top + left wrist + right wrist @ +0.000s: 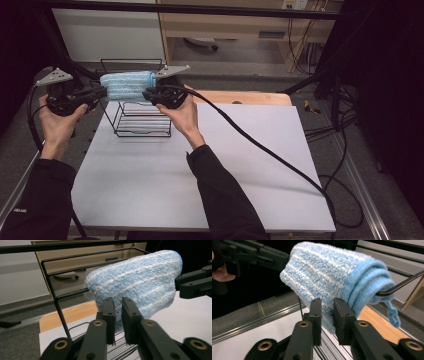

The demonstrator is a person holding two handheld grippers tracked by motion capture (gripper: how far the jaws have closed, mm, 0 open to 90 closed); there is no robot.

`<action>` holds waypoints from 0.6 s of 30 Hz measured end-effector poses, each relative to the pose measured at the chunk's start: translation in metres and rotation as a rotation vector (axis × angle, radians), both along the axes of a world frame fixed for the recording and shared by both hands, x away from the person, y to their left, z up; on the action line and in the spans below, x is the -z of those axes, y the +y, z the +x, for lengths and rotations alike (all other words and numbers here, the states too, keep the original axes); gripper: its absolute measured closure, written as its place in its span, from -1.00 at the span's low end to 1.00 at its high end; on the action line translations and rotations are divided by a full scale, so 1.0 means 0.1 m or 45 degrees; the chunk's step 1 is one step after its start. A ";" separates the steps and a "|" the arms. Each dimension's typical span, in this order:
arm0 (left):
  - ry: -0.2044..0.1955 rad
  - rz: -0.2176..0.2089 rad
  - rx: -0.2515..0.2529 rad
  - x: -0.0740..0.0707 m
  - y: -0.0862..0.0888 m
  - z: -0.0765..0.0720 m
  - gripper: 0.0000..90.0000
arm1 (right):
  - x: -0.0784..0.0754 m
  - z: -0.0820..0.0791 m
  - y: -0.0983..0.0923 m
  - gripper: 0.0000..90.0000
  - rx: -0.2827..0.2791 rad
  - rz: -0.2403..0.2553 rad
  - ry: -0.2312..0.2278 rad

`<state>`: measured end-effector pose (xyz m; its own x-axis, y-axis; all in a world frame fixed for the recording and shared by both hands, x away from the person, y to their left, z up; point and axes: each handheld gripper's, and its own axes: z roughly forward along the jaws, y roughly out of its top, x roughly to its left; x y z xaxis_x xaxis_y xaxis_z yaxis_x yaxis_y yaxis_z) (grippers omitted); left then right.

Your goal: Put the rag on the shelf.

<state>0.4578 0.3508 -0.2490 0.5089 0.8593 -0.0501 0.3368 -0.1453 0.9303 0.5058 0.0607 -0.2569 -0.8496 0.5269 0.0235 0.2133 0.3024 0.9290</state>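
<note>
A folded light-blue towel [125, 85] hangs over the top bar of a black wire rack [142, 120] at the table's far left. My left gripper [102, 92] is at the towel's left end and my right gripper [147, 95] at its right end, both held level. In the left gripper view the left gripper [118, 307] has its jaws a narrow gap apart, with the lower edge of the towel [135, 282] in the gap. The right gripper [327, 307] stands the same way at the towel [322, 272], jaws slightly apart and not pinching it.
The rack stands on a white tabletop [200, 175] with a wooden board [250, 97] behind it. The right gripper's black cable [260, 145] trails across the table to the right. Dark frame bars [200, 9] run overhead and at the sides.
</note>
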 end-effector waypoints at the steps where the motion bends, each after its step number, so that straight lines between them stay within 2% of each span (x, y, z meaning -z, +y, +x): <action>1: 0.003 -0.005 -0.005 -0.01 0.00 -0.01 0.73 | -0.01 -0.01 -0.01 0.66 0.000 0.006 0.001; 9: 0.023 0.009 -0.034 -0.08 0.04 -0.10 0.44 | -0.12 -0.06 -0.07 0.41 0.011 0.019 -0.020; 10: 0.023 0.015 -0.038 -0.09 0.04 -0.11 0.40 | -0.13 -0.07 -0.08 0.37 0.011 0.020 -0.020; 11: 0.022 0.025 -0.041 -0.10 0.04 -0.13 0.34 | -0.16 -0.08 -0.10 0.24 0.017 0.023 -0.019; 18: 0.039 0.056 -0.038 -0.10 0.05 -0.21 0.14 | -0.20 -0.12 -0.16 -0.01 0.033 0.015 -0.023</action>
<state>0.4370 0.3557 -0.2389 0.4817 0.8759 -0.0271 0.3697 -0.1751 0.9125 0.4934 0.0447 -0.2365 -0.8360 0.5485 0.0145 0.2039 0.2861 0.9363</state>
